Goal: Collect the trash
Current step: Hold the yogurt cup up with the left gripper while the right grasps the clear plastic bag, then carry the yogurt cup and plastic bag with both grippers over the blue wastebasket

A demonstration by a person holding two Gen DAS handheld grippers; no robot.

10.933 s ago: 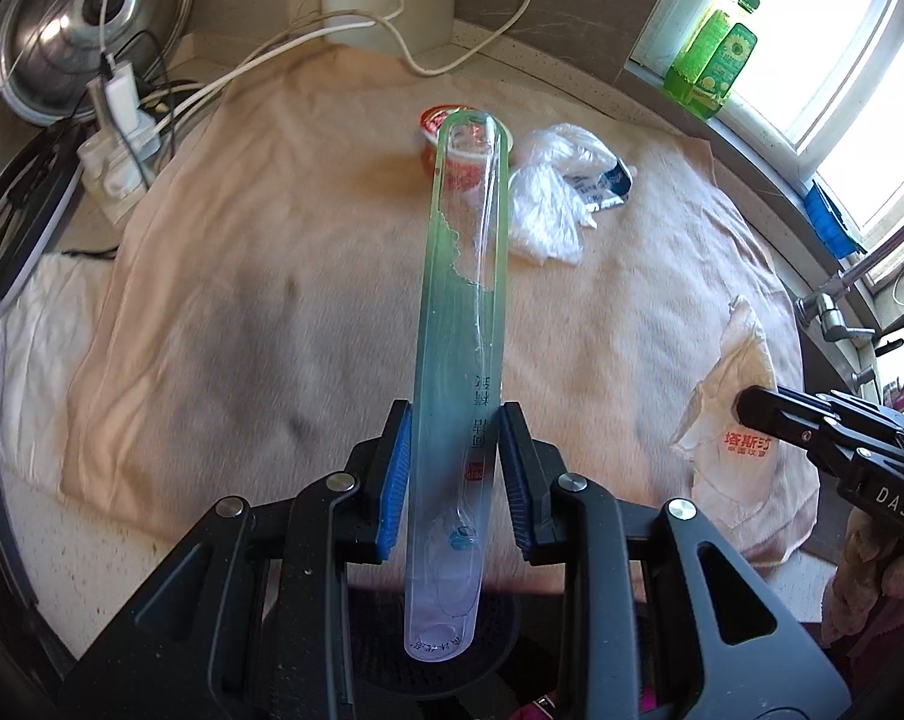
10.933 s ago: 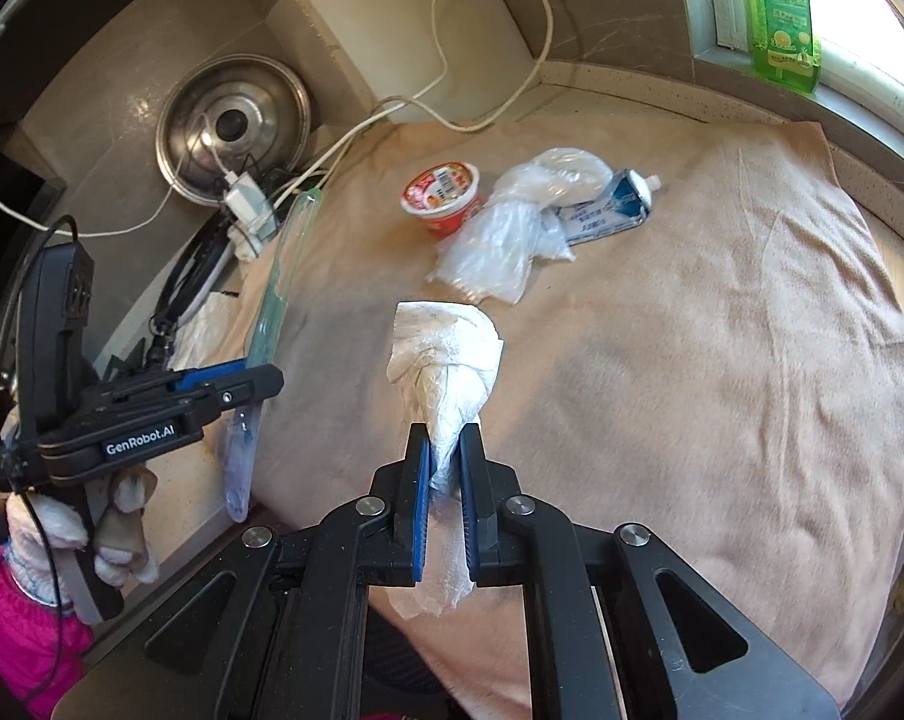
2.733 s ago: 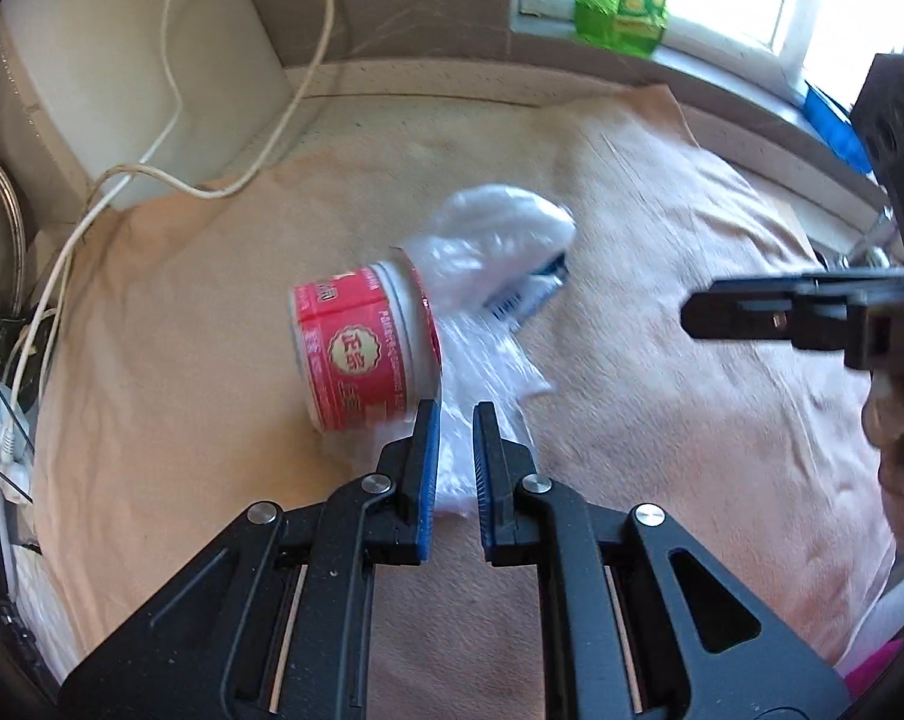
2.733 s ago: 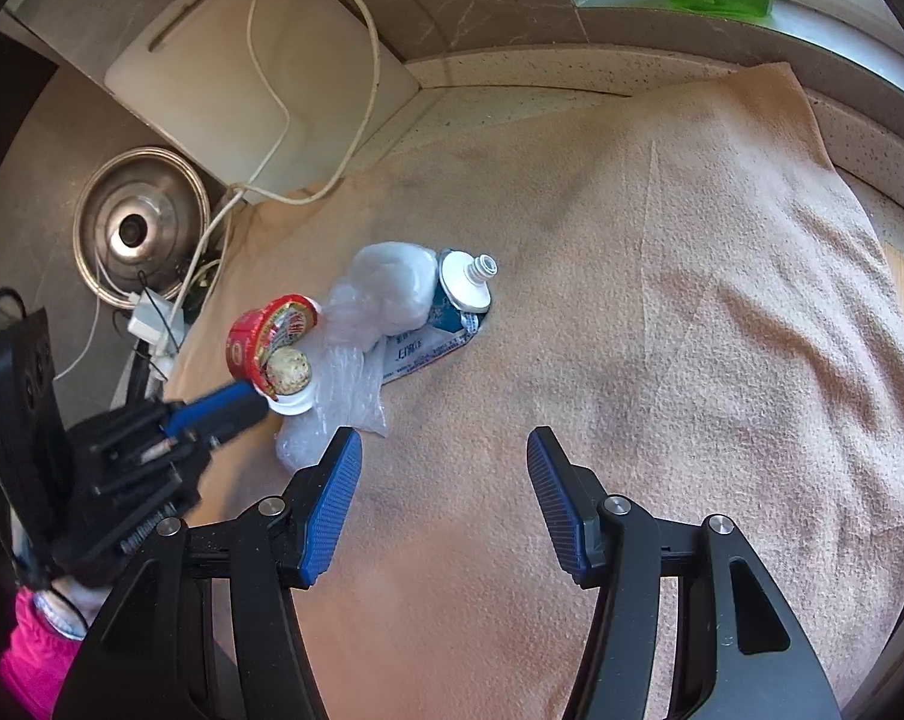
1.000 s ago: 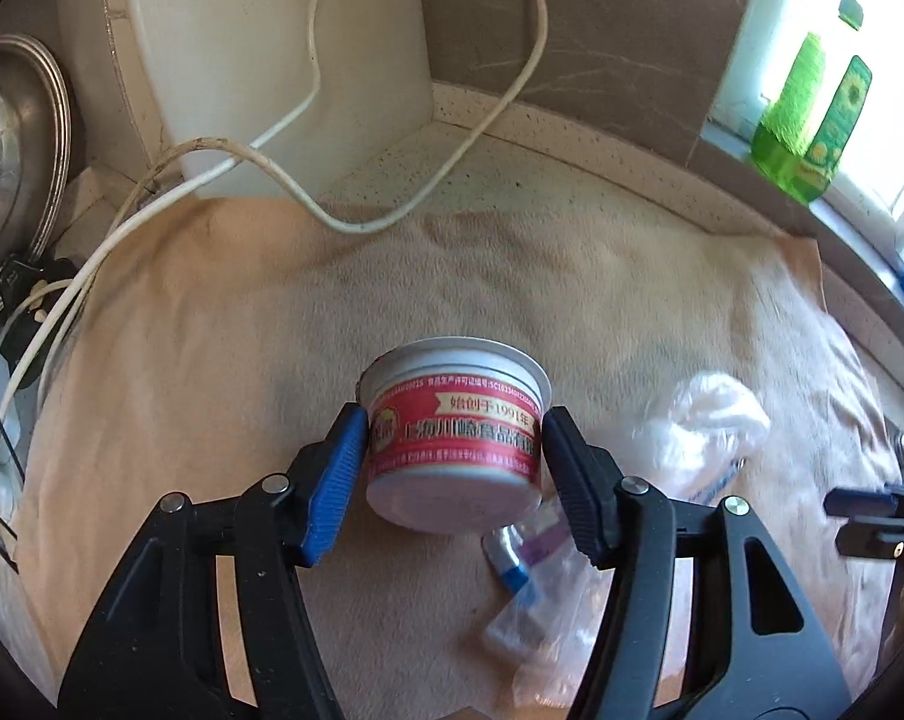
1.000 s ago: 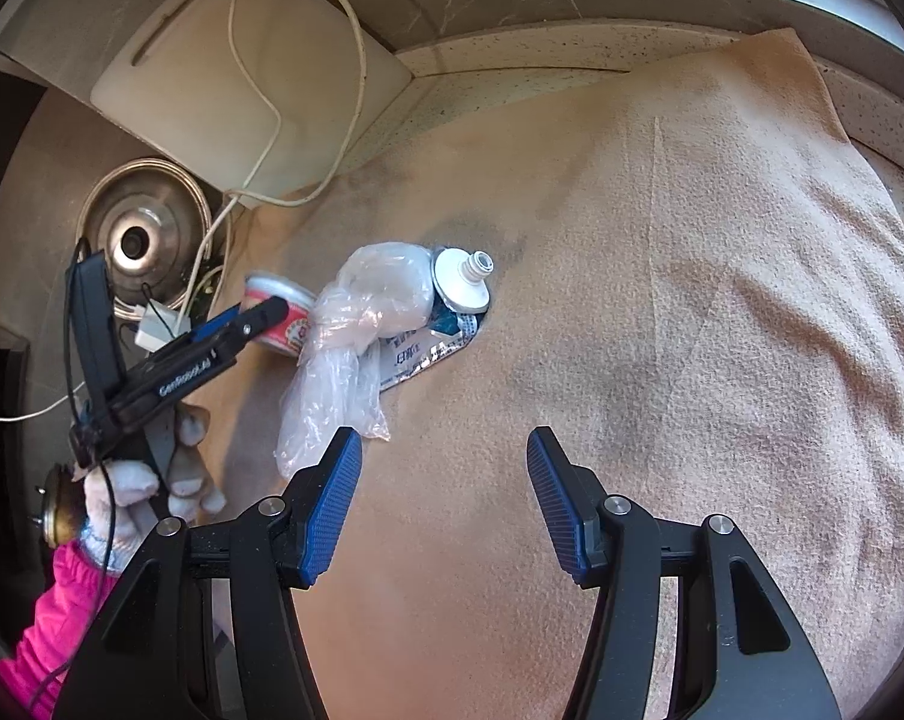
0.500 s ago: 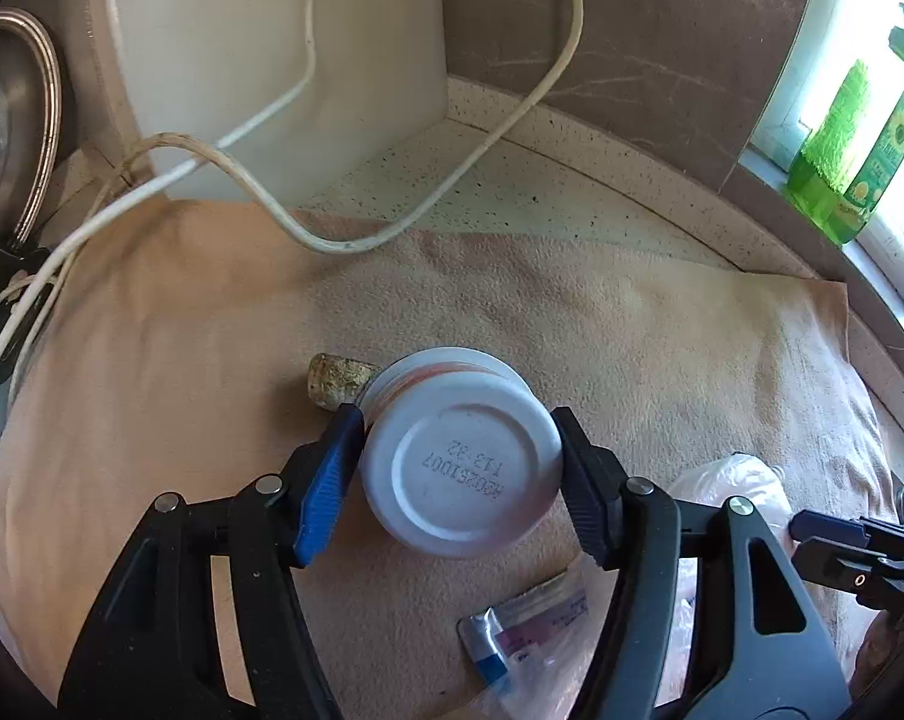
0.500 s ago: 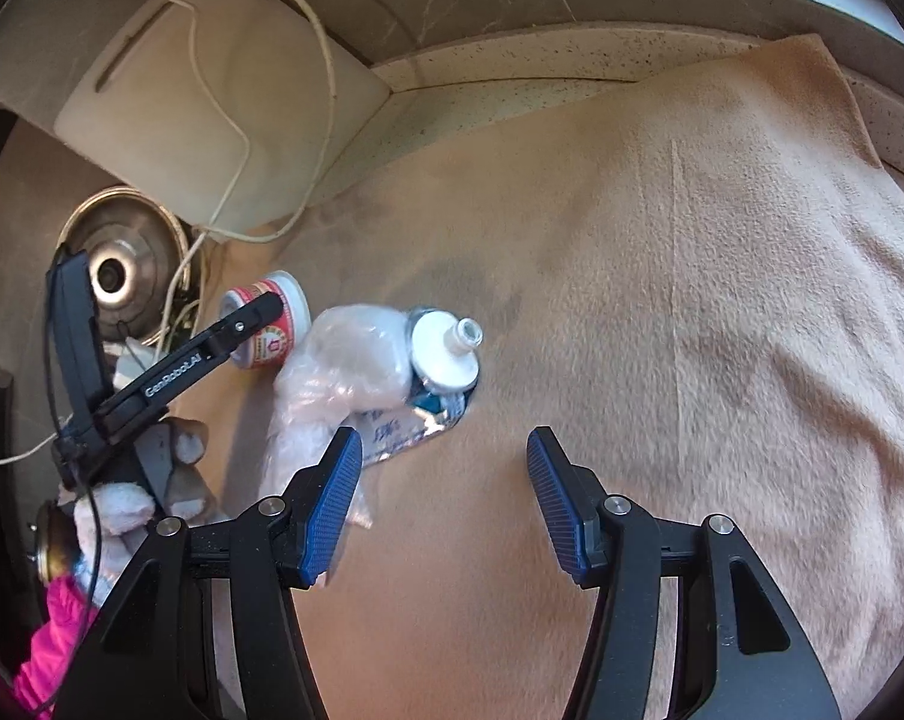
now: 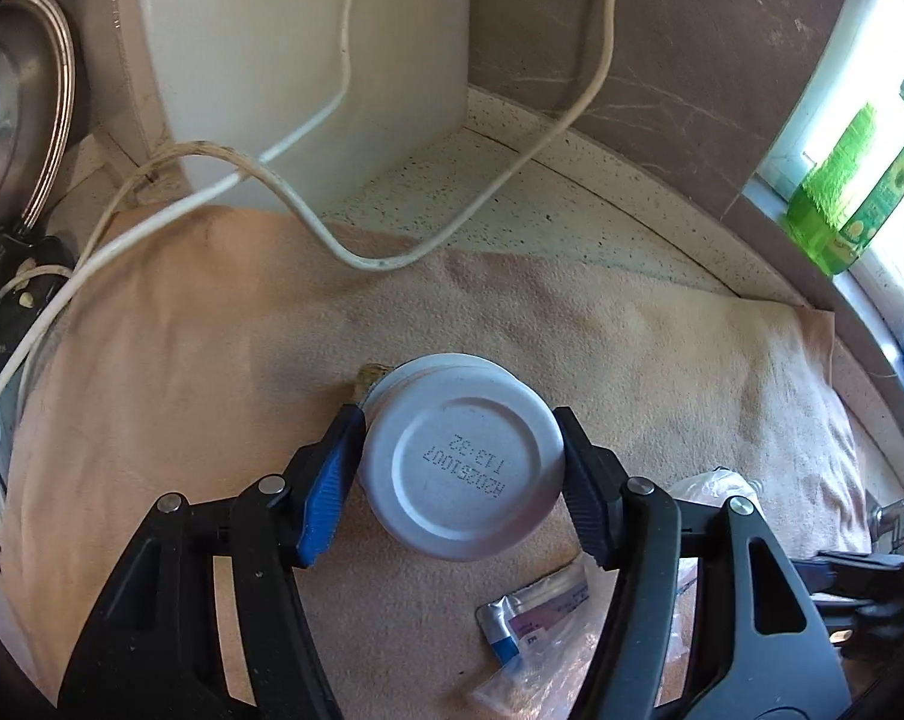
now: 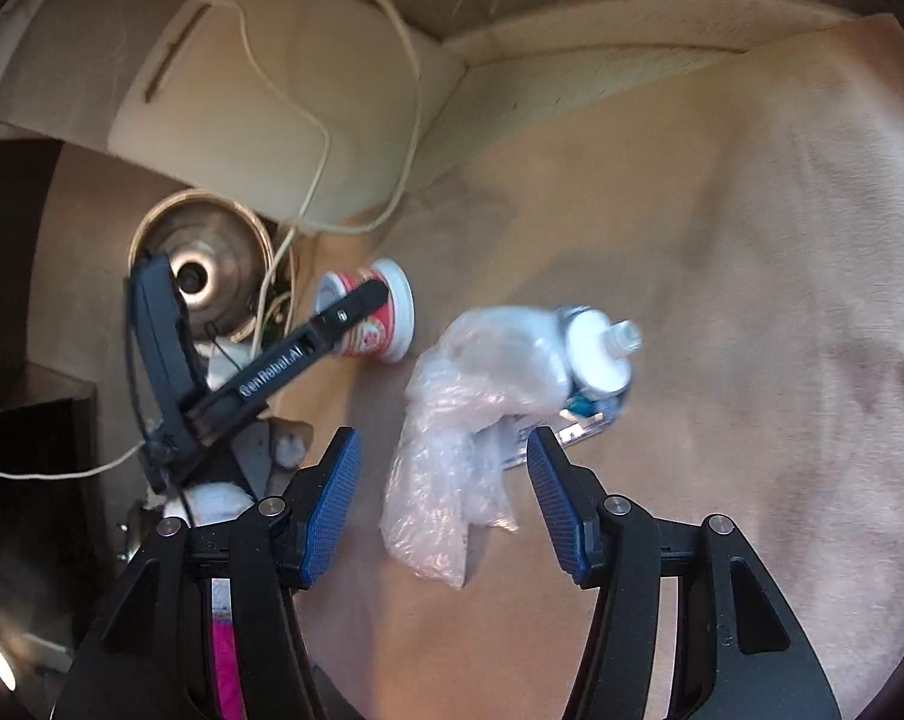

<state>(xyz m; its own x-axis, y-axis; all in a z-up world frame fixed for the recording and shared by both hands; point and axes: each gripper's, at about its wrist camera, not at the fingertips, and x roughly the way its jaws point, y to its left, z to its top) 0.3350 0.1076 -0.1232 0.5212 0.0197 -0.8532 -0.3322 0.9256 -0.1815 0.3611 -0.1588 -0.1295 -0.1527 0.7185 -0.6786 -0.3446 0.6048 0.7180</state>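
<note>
Left fingers [image 9: 332, 480] clamp cup [image 9: 460, 480]; bare towel [image 9: 661, 348] beyond.

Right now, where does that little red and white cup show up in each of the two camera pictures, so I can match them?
Left wrist view: the red and white cup sits low in the middle, its white bottom facing the camera, between the left gripper's fingers.
Right wrist view: the same cup is left of centre, tipped on its side, with the left gripper across it.
Shared landmark: the crumpled clear plastic bag beside the cup.
</note>
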